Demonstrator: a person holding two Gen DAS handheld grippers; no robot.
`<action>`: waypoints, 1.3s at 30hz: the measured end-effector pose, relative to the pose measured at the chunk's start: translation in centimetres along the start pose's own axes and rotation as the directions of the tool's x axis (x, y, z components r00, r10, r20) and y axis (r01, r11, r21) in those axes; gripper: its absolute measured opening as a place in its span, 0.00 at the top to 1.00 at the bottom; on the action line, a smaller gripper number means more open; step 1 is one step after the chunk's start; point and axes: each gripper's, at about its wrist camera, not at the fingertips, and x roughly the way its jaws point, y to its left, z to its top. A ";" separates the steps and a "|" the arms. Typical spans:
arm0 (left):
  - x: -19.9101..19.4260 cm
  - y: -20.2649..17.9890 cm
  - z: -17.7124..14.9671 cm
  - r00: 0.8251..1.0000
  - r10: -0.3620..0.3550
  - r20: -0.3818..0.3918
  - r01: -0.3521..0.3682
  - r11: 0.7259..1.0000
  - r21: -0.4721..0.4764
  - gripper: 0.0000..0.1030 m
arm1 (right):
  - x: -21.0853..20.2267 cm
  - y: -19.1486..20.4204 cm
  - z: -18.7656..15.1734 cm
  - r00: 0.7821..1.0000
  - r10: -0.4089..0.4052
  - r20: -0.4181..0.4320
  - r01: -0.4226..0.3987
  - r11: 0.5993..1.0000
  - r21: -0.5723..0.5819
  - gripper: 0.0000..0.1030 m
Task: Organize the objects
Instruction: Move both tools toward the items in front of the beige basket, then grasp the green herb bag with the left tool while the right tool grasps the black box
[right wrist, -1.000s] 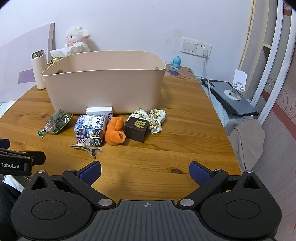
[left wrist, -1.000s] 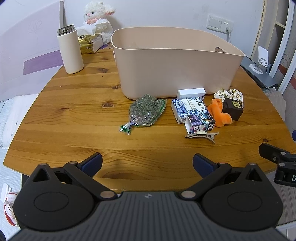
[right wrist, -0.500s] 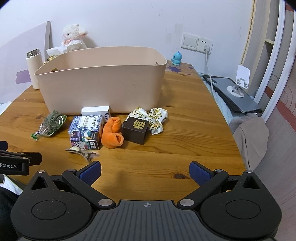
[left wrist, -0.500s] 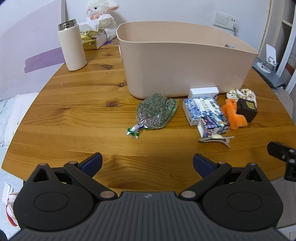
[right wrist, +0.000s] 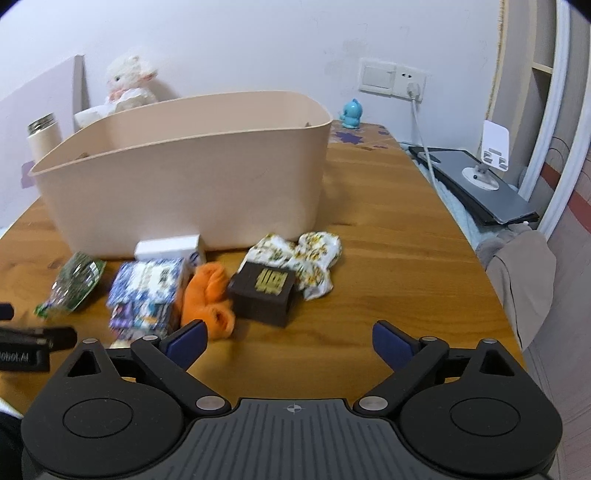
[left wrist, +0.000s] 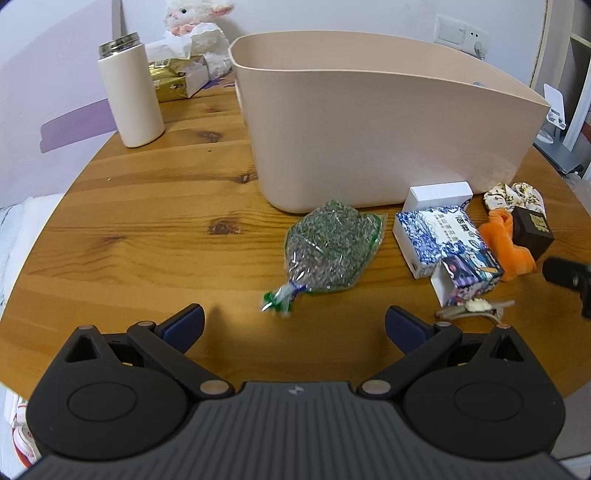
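A large beige bin (left wrist: 369, 129) (right wrist: 192, 184) stands on the wooden table (left wrist: 147, 229). In front of it lie a clear bag of green dried herbs (left wrist: 330, 247) (right wrist: 75, 282), a white box (left wrist: 437, 194), a blue-patterned box (left wrist: 439, 234) (right wrist: 147, 288), a small dark printed box (left wrist: 467, 278), a hair clip (left wrist: 472, 308), an orange cloth (left wrist: 508, 245) (right wrist: 208, 295), a dark brown box (left wrist: 532, 230) (right wrist: 264, 291) and a floral cloth (left wrist: 515, 195) (right wrist: 306, 258). My left gripper (left wrist: 294, 325) is open just short of the herb bag's tied end. My right gripper (right wrist: 290, 341) is open, near the brown box.
A white thermos (left wrist: 131, 94), a gold tissue box (left wrist: 171, 79) and a plush lamb (left wrist: 195, 22) stand at the back left. A blue figurine (right wrist: 352, 112), a wall socket with cable (right wrist: 412, 88), and a laptop with a phone stand (right wrist: 480, 177) are on the right.
Both grippers have moved forward toward the row of objects, which now look larger and closer. Both stay open and nothing on the table has shifted.
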 end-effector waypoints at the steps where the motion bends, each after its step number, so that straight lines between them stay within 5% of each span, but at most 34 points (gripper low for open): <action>1: 0.3 0.0 0.1 1.000 -0.001 -0.001 0.001 1.000 0.002 0.00 | 0.2 -0.2 0.2 1.000 -0.001 0.005 0.001 1.000 0.011 0.08; 20: 2.7 0.0 1.8 0.998 -0.051 0.044 0.050 0.999 0.012 0.02 | 5.3 -0.1 1.6 1.000 -0.011 -0.028 0.012 0.998 0.057 0.18; 22: 2.6 -0.1 1.8 0.996 -0.057 0.062 0.056 0.998 0.020 0.12 | 5.5 -0.2 1.6 1.000 -0.002 -0.030 0.004 0.998 0.068 0.23; 27: 2.1 -0.1 2.0 0.994 -0.078 0.082 0.075 0.997 0.032 0.44 | 5.0 0.1 1.5 1.000 -0.013 -0.019 0.014 0.999 0.053 0.58; 39: -0.6 0.6 1.3 0.987 -0.126 0.096 0.127 0.992 -0.002 0.56 | 0.9 -0.7 1.0 1.000 -0.001 0.029 -0.002 0.997 0.077 0.58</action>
